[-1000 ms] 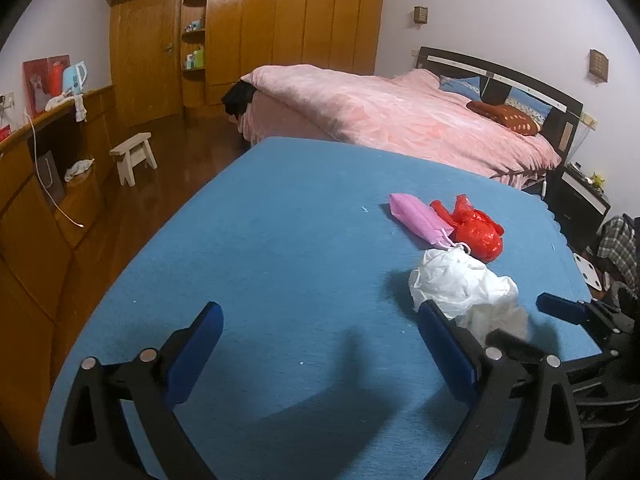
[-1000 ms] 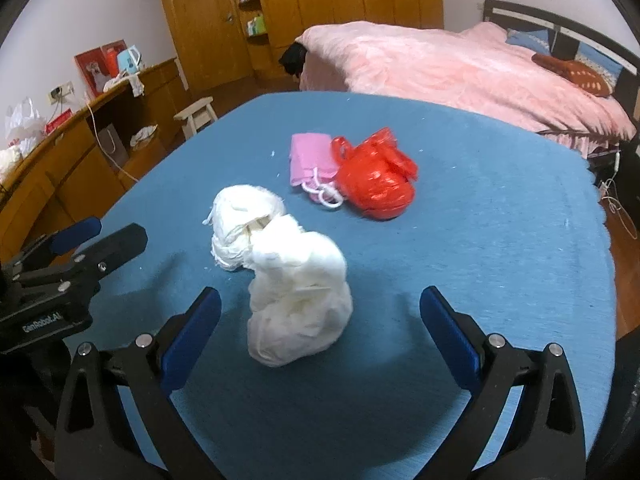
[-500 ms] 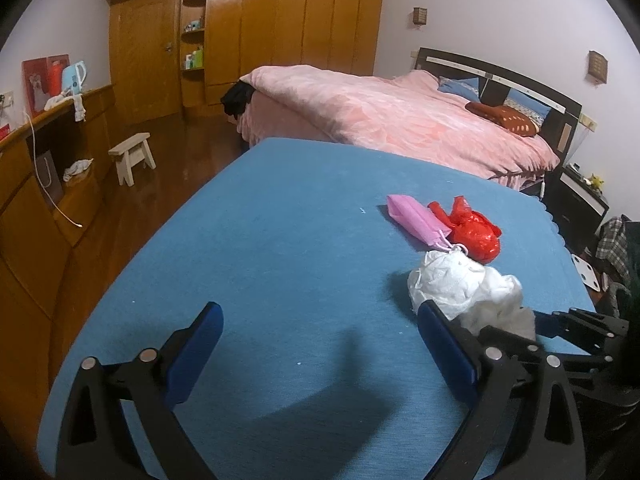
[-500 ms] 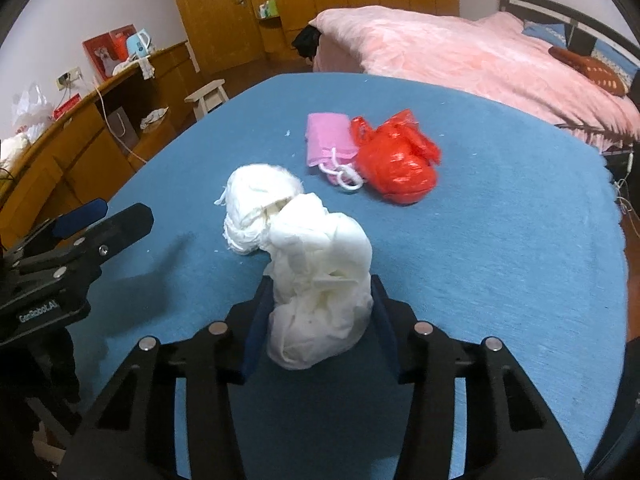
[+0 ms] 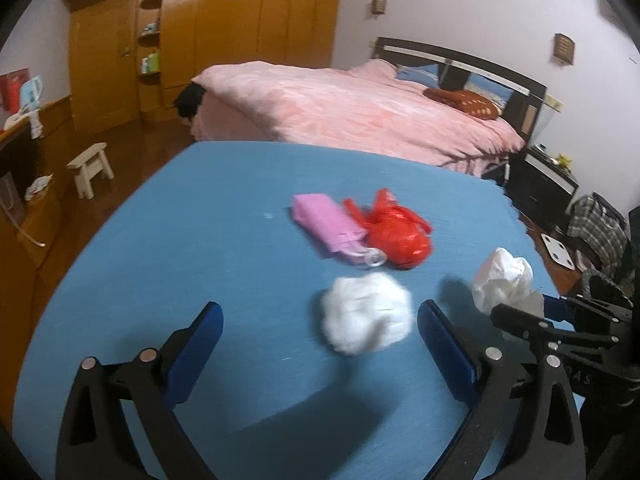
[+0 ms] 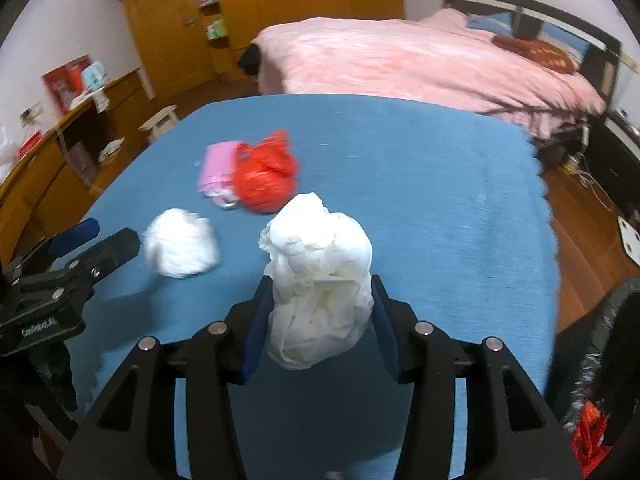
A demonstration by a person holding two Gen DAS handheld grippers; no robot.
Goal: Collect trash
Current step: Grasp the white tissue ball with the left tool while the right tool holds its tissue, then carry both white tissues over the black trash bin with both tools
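Crumpled white wad: lower centre of frame, between spread fingers of left gripper, untouched. Right gripper: clamped on white bag, standing upright.

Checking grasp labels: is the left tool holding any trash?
No, the left tool is open, the white wad lying loose between its fingers.

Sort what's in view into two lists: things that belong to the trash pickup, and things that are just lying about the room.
Belongs to the job:
- white crumpled wad, clamped in the right gripper
- second white wad, lying in front of the open left gripper
- red plastic bag
- pink pouch
- black bin bag, probably the destination

Just lying about:
- bed
- white stool
- wardrobe
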